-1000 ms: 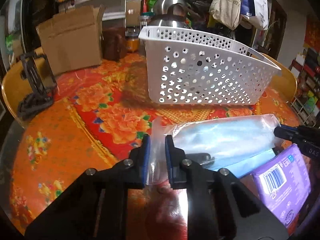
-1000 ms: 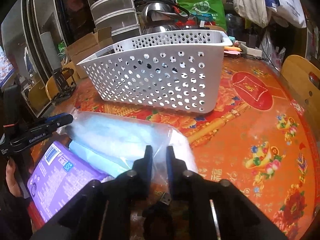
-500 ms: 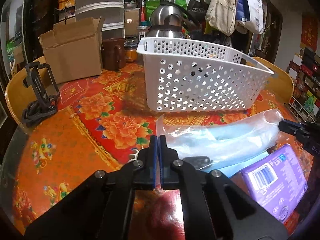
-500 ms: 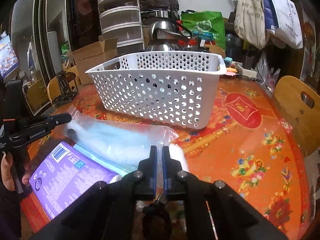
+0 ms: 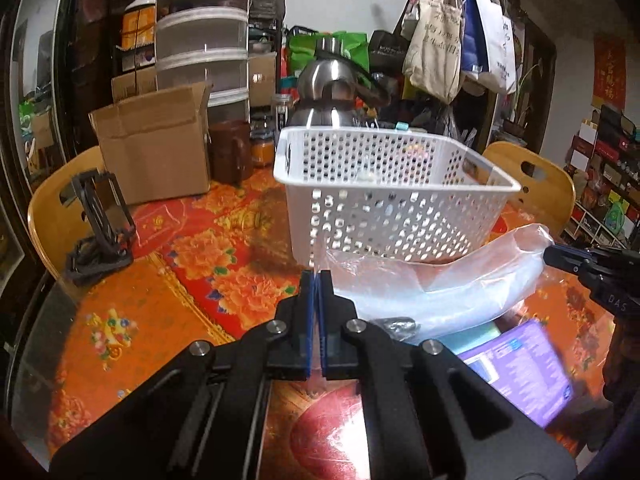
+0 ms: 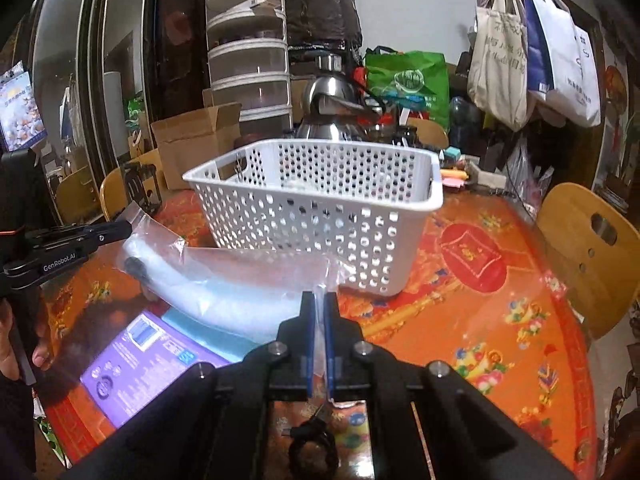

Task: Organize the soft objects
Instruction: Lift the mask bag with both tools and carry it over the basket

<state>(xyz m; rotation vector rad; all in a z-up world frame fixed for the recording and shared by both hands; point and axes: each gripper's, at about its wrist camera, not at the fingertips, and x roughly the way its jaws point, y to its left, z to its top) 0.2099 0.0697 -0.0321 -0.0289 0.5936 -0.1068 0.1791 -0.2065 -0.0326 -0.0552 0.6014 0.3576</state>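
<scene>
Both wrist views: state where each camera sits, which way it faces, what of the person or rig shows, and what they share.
Left wrist: sits on the left gripper, facing along its shut fingers over the bag to the basket; the right gripper shows at the right edge.
Right wrist: sits on the right gripper, facing the basket from the other corner; the left gripper and a hand show at the left.
Shared: bag, basket, purple pack, kettle, table.

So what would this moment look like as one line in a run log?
left tongs: shut on plastic bag | right tongs: shut on plastic bag, other end | bag: sagging between them | white basket: just behind | purple pack: underneath, on table
</scene>
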